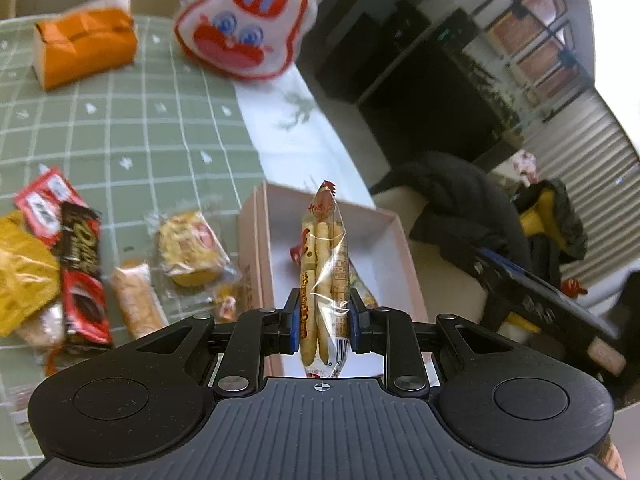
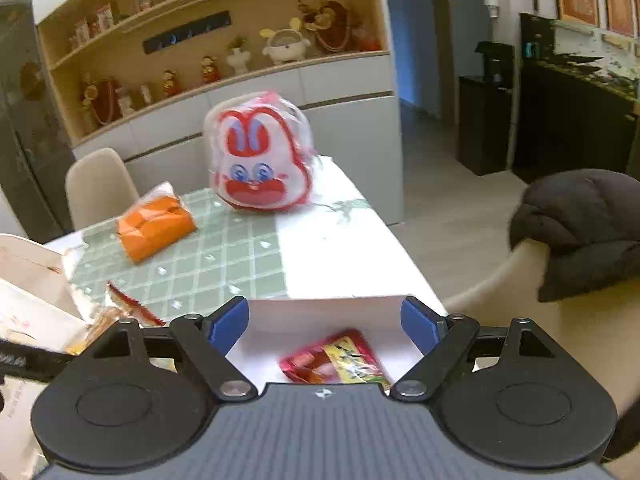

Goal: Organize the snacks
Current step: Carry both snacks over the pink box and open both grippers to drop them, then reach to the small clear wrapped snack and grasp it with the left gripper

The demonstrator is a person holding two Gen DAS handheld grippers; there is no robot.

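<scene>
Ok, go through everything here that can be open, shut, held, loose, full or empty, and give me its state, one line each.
Left gripper: shut on the stick pack.
Clear pack of biscuit sticks: held upright over the box.
Right gripper: open, holding nothing.
Shallow pale pink cardboard box: open, no lid on it, mostly unfilled.
Red and yellow snack packet: lying in the box.
Black and red chocolate bar: loose on the table, wrapped.
Orange wrapped package: closed, on the table.
</scene>
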